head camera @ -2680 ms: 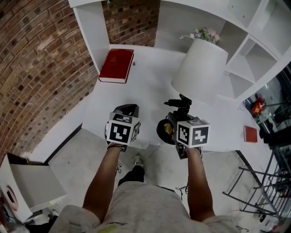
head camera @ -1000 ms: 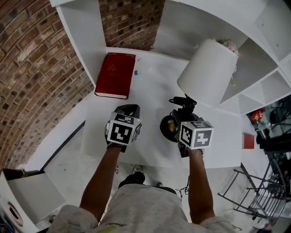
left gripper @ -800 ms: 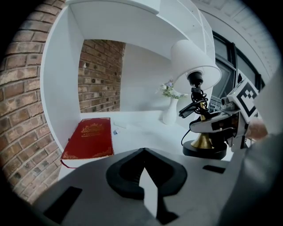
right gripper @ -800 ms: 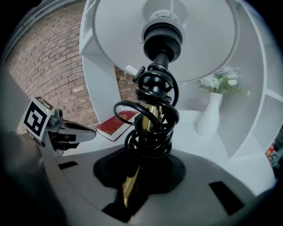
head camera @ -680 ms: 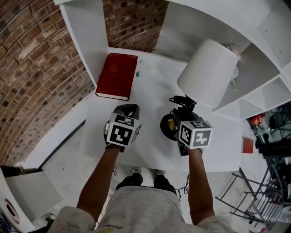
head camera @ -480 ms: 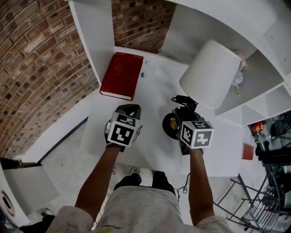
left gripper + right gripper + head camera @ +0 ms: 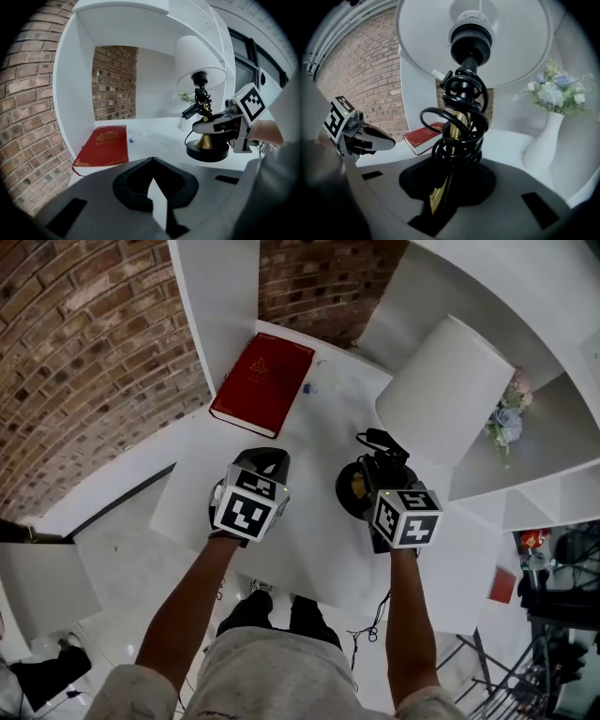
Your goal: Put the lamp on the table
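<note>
My right gripper (image 7: 374, 482) is shut on the brass stem (image 7: 446, 185) of the lamp, just above its round black base (image 7: 351, 492). The lamp has a white shade (image 7: 444, 390) and a black cord coiled round the stem (image 7: 461, 129). In the left gripper view the base (image 7: 207, 151) is low over the white table (image 7: 309, 549); whether it touches, I cannot tell. My left gripper (image 7: 265, 463) hovers beside it to the left. Its jaws stand a narrow gap apart with only the white table showing between them.
A red book (image 7: 263, 383) lies at the table's back left against a white shelf wall (image 7: 217, 306). A white vase of flowers (image 7: 548, 136) stands in the shelf nook to the right. Brick wall (image 7: 84, 343) runs along the left. The floor (image 7: 122, 568) lies below the table's front edge.
The head view has swung, so the table and shelf sit differently in frame. My right gripper has carried the lamp a little further over the table. The left gripper has barely moved.
</note>
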Tool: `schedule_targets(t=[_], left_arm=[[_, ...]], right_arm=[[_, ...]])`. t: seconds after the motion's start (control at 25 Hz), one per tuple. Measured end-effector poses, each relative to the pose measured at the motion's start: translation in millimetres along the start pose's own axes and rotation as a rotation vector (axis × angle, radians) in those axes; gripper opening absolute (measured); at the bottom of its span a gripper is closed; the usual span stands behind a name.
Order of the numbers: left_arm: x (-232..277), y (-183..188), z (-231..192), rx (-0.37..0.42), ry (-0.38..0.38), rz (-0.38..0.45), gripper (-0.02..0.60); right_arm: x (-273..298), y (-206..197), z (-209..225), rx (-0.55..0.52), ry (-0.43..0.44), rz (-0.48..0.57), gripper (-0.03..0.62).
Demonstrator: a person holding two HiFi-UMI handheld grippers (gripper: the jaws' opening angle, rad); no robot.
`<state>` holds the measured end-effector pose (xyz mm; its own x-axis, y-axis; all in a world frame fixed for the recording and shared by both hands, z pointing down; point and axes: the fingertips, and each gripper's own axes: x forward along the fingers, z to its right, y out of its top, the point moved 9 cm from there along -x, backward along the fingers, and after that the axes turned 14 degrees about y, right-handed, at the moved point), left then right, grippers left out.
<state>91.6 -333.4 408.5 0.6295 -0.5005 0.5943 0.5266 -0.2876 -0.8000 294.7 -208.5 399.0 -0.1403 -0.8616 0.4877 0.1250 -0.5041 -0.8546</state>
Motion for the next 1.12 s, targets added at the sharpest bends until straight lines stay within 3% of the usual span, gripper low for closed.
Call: schedule_targets(t=[0.4,0.8,1.12], left_arm=[[0,3,17,-0.100,0.083,0.005,-0.005],[-14,-9,33,-0.115,0.200,0.009,-0.005],[-15,-8,37,-0.174,0.247,0.047,-0.005]], right_arm=[[15,2,27,-0.108,0.096,0.042,0.084],[28,-6,47,-0.148,0.168,0.077,0.084],[39,-7,55,-0.214,0.187,0.102,0.083]])
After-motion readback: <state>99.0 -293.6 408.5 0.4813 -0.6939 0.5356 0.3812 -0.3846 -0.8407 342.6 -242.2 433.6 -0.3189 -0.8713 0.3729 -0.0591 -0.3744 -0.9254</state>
